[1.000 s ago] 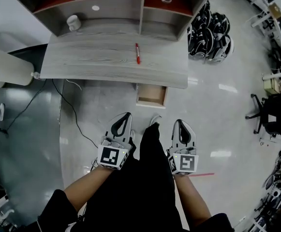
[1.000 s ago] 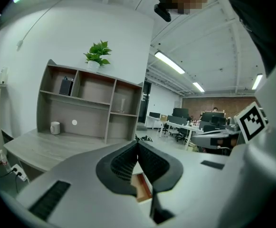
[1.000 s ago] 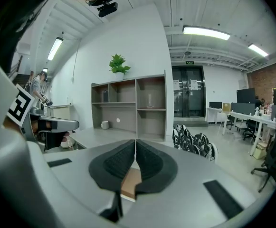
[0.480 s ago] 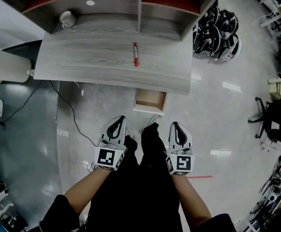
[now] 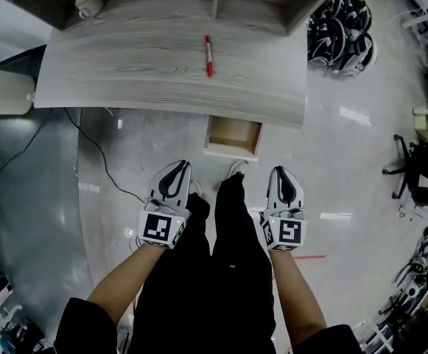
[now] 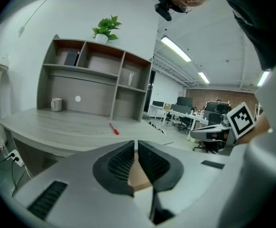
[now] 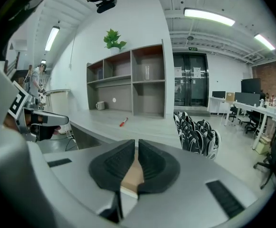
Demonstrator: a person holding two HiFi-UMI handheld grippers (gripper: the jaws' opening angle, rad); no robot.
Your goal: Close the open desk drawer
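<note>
An open wooden drawer (image 5: 233,138) juts out from under the grey desk (image 5: 162,65), right of its middle. My left gripper (image 5: 177,170) hangs shut and empty in front of the drawer, a little to its left. My right gripper (image 5: 281,174) is also shut and empty, a little to the drawer's right. Neither touches the drawer. In the left gripper view the drawer (image 6: 138,175) shows as a tan patch behind the closed fingers (image 6: 118,164). In the right gripper view the drawer (image 7: 130,174) shows the same way behind the shut gripper (image 7: 137,144).
A red pen (image 5: 208,56) lies on the desk top, a white mug (image 5: 88,2) stands at its back left under a shelf unit (image 6: 95,75). A black cable (image 5: 99,161) runs over the floor at left. A pile of helmets (image 5: 342,39) sits right of the desk. My legs (image 5: 225,249) stand between the grippers.
The view has slid toward the desk and drawer, which sit lower and larger in the picture. Both grippers stay shut, side by side, and have sunk.
</note>
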